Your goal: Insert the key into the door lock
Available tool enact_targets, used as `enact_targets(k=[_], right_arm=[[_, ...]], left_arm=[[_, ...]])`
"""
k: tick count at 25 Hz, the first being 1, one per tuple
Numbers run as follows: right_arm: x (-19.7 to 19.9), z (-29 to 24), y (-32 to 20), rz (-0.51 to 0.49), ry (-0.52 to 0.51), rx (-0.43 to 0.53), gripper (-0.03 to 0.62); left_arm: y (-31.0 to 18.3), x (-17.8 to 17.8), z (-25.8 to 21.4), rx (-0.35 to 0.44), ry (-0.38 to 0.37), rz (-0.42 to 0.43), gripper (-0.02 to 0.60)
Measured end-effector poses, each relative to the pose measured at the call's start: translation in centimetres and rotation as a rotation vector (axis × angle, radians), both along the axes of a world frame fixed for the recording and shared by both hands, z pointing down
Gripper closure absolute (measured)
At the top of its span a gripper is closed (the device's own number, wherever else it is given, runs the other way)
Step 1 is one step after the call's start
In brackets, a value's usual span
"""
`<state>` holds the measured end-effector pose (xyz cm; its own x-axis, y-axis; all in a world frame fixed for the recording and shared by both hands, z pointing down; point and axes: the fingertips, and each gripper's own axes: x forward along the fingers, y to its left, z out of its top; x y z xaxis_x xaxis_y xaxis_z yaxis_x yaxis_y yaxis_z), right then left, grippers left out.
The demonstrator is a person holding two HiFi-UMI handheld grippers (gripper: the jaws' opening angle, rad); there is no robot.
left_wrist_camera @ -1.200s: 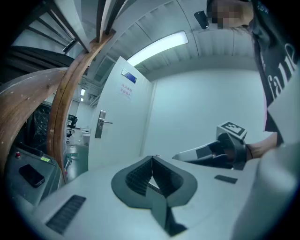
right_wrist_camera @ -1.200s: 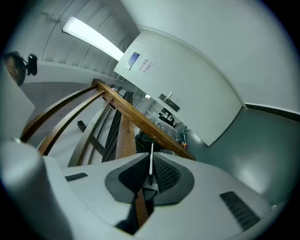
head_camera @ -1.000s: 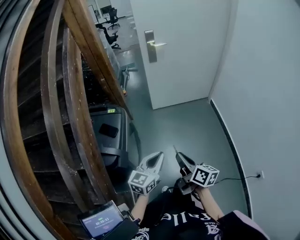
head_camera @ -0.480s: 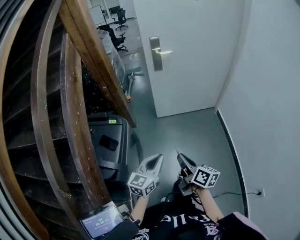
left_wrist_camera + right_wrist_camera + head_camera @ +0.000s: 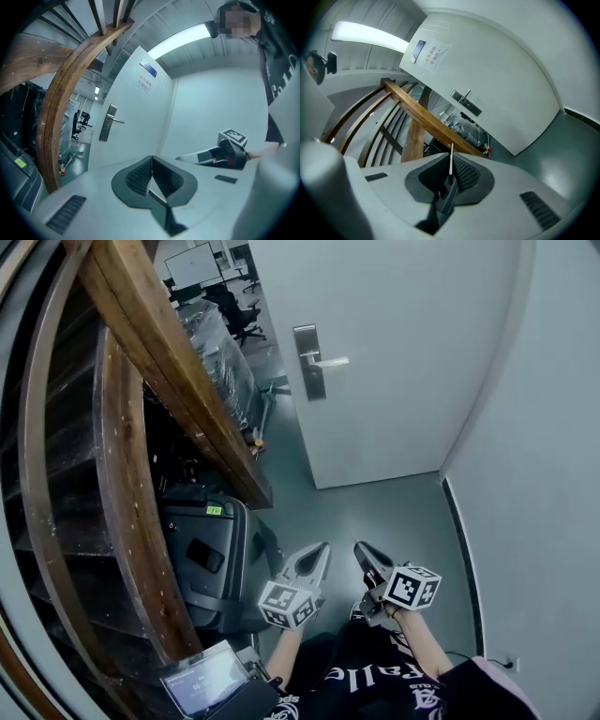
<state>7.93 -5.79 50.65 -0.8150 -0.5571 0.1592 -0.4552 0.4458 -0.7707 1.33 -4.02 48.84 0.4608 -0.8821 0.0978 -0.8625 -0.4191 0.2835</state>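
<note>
The white door [image 5: 394, 352] stands ahead, partly open, with a metal lock plate [image 5: 307, 362] and a lever handle [image 5: 330, 362] near its left edge. Both grippers are held low by the person's body, well short of the door. My right gripper [image 5: 360, 549] is shut on a thin metal key [image 5: 451, 160] whose blade sticks up from between the pads and points toward the lock plate [image 5: 467, 103]. My left gripper [image 5: 321, 549] is shut with nothing in it. The lock plate [image 5: 108, 129] also shows far off in the left gripper view.
A curved wooden stair rail [image 5: 159, 362] rises along the left. Under it stands a black case [image 5: 202, 559]. A small screen device [image 5: 203, 681] is at the bottom left. A white wall [image 5: 544, 446] closes the right side, with a socket [image 5: 511, 664] low down.
The head view has drawn nearer to the door, so the lock plate sits lower and larger in the frame. Both grippers keep their pose in front of the body, the key still held.
</note>
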Motion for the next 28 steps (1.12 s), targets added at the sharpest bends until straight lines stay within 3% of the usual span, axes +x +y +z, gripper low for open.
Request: enact_targets(k=[12,28], right_arm=[[-1.5,2.4,-10.1,-0.03,0.009,-0.072,0.557],[-11.3,0.8,-29.6,0.134,-0.034,-0.064,0.557]], left_arm=[[-9.3,-2.1,1.8,-0.057,0.015,-0.039,0.575],[-28.1,-12.3,1.4,-0.023,-0.011,0.141,0.575]])
